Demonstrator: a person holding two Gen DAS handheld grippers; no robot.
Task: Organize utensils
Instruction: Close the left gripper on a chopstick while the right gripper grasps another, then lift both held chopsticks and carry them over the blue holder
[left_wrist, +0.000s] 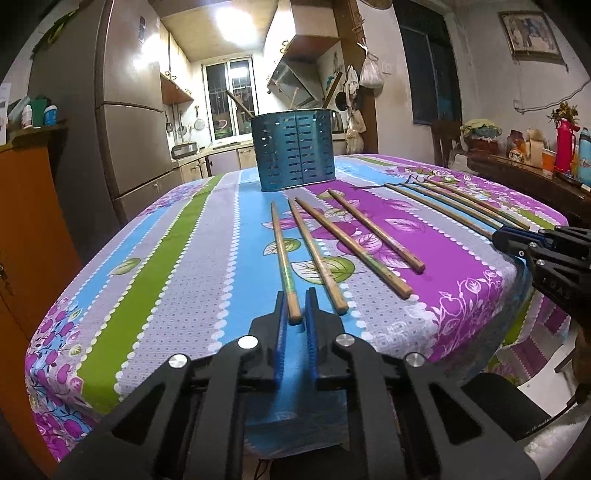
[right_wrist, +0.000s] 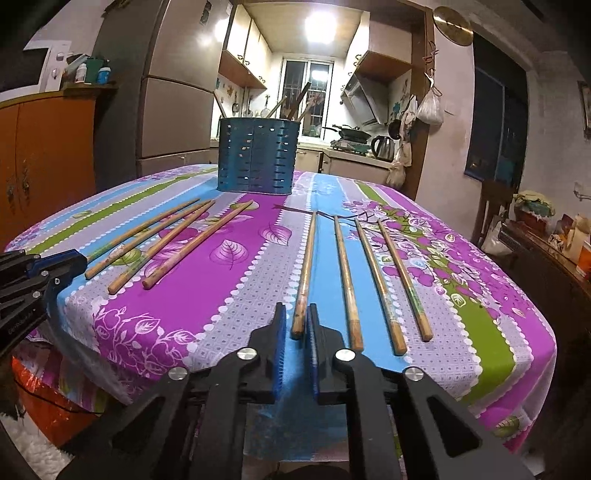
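A blue perforated utensil holder (left_wrist: 295, 151) stands at the far middle of the table (left_wrist: 184, 258); it also shows in the right wrist view (right_wrist: 256, 155) with a few sticks in it. Two groups of several wooden chopsticks lie on the cloth. My left gripper (left_wrist: 296, 306) is open, its fingers either side of the near end of the leftmost chopstick (left_wrist: 284, 258). My right gripper (right_wrist: 297, 319) is open around the near end of another chopstick (right_wrist: 304, 280), the leftmost of the right group. Each gripper shows in the other view, the right one (left_wrist: 517, 240) and the left one (right_wrist: 62, 262).
A floral cloth covers the table. A fridge (left_wrist: 133, 110) and orange cabinet (left_wrist: 26, 221) stand to the left. A sideboard with bottles (left_wrist: 561, 151) and a chair (right_wrist: 495, 206) stand to the right. The kitchen counter lies behind.
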